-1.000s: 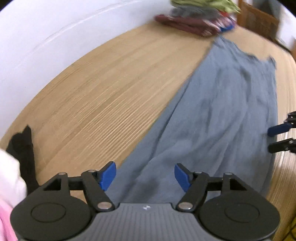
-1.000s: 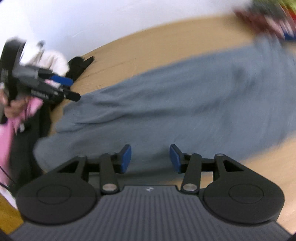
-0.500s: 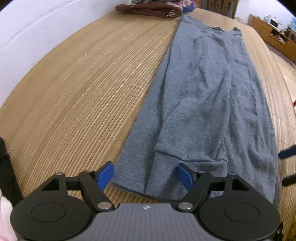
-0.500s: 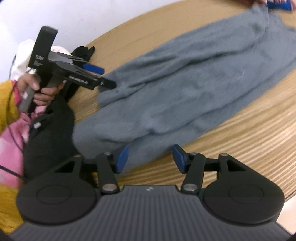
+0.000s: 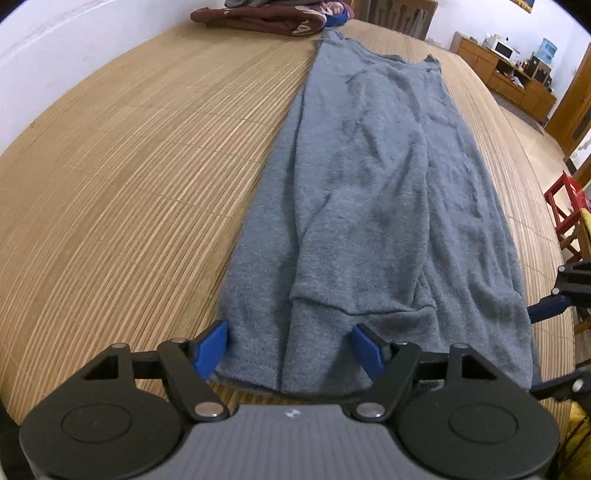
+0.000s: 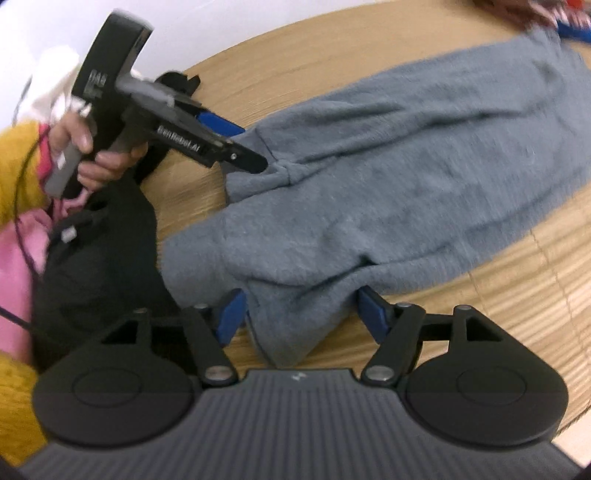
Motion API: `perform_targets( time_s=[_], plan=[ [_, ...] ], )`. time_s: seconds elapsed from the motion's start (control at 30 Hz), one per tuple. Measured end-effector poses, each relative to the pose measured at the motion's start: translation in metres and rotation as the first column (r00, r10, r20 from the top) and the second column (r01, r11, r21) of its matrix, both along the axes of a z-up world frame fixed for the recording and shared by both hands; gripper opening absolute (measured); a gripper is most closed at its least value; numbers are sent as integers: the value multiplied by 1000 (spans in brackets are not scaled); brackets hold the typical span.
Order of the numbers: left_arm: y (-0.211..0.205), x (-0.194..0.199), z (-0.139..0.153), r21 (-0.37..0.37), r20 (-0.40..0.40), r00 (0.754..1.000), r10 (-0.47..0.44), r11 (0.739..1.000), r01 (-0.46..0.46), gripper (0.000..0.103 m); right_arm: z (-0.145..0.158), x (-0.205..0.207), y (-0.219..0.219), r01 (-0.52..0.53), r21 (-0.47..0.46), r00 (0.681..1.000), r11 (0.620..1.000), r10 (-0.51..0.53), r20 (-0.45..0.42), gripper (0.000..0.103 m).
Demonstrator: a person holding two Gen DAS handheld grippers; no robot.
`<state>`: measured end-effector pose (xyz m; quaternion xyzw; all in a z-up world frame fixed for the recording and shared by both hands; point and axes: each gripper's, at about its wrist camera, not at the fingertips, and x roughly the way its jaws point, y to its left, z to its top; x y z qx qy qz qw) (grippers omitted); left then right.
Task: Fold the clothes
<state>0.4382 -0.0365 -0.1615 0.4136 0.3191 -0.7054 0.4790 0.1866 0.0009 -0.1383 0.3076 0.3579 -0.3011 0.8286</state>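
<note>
Right wrist view: left gripper marked "DAS", both grippers open w/ grey garment hem between, right gripper just widening.

Both wrist cameras look down, close, sharing the grey garment.

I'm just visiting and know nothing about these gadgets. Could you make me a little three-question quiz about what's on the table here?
1. True or false: the grey garment lies spread out flat on the bamboo-slat table.
2. What sits at the table's far end? A) a stack of folded clothes B) a laptop C) a bowl
3. Which part of the garment lies between the open fingers of the left gripper and the right gripper: the near hem or the neckline?

Key: 1 true; 2 A, the folded clothes; 3 the near hem, one corner at each gripper, neither pinched yet.
</note>
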Motion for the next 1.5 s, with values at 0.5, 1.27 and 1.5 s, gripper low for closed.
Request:
perform_targets(
  time_s=[0.5, 1.27, 1.5],
  plan=[
    [6, -7, -4, 34, -47, 997, 59, 998, -57, 29, -3, -1, 4, 13, -28, 999, 1000, -12, 31, 28],
    [-77, -69, 116, 16, -157, 949, 273, 962, -273, 24, 13, -142, -61, 116, 472, 609, 874, -438, 661, 12],
    [-172, -121, 81, 17, -28, 981, 194, 981, -193, 26, -5, -176, -114, 258, 496, 578, 829, -543, 608, 15]
  ],
)
